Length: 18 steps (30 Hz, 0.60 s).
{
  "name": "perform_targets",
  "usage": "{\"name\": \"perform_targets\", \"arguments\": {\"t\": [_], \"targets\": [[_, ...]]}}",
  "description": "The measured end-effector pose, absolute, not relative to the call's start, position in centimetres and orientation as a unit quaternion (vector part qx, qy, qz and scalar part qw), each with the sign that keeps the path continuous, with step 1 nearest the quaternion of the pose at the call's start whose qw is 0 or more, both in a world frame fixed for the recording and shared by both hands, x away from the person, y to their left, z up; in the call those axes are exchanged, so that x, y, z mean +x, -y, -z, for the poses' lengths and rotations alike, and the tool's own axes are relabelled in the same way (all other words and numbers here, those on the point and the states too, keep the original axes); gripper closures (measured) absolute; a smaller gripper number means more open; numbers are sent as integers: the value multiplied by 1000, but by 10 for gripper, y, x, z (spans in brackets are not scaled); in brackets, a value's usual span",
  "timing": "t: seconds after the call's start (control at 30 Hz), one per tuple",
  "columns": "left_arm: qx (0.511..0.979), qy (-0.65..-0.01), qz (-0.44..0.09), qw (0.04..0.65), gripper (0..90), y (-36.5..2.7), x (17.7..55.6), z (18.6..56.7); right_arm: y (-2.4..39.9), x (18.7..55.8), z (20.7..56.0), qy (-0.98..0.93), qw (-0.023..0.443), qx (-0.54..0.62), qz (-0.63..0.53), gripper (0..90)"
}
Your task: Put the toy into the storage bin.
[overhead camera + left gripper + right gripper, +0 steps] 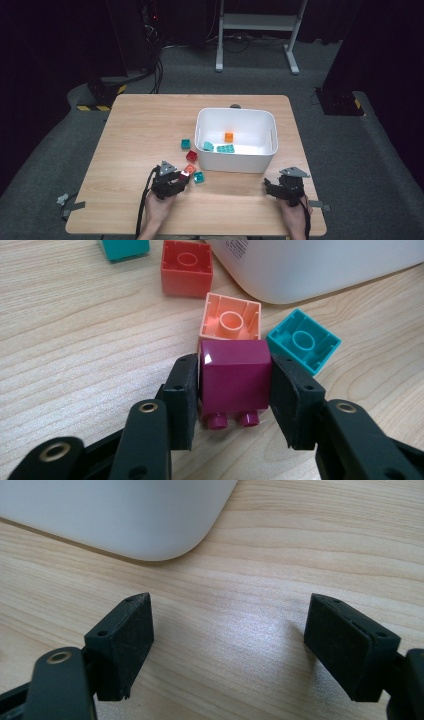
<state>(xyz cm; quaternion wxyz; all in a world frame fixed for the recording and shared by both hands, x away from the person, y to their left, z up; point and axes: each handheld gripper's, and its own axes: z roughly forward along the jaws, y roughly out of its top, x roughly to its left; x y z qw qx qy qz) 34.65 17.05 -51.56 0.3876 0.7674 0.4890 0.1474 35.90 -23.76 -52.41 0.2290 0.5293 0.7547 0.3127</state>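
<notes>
A magenta brick lies on its side on the wooden table, its studs towards the camera. My left gripper is shut on it, one black pad against each side face. In the high view this gripper sits at the front left of the white bin, with the magenta brick at its tips. Right behind that brick lie a peach brick and a teal brick, both hollow side up. My right gripper stands open over bare wood, near the bin's front right corner.
A red brick and another teal brick lie left of the bin. Inside the bin are an orange brick, a teal plate and a small teal brick. The table's front edge runs close behind both hands.
</notes>
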Motion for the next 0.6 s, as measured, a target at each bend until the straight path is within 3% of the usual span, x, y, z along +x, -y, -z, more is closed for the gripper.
{"name": "perform_targets", "arguments": {"t": [0.13,0.6], "targets": [[772,-490,-150,376,529,-169,348,519,238,359,524,-755,229,529,-313,200],[768,-484,-160,388,582,-169,344,516,238,359,524,-755,229,529,-313,200]]}}
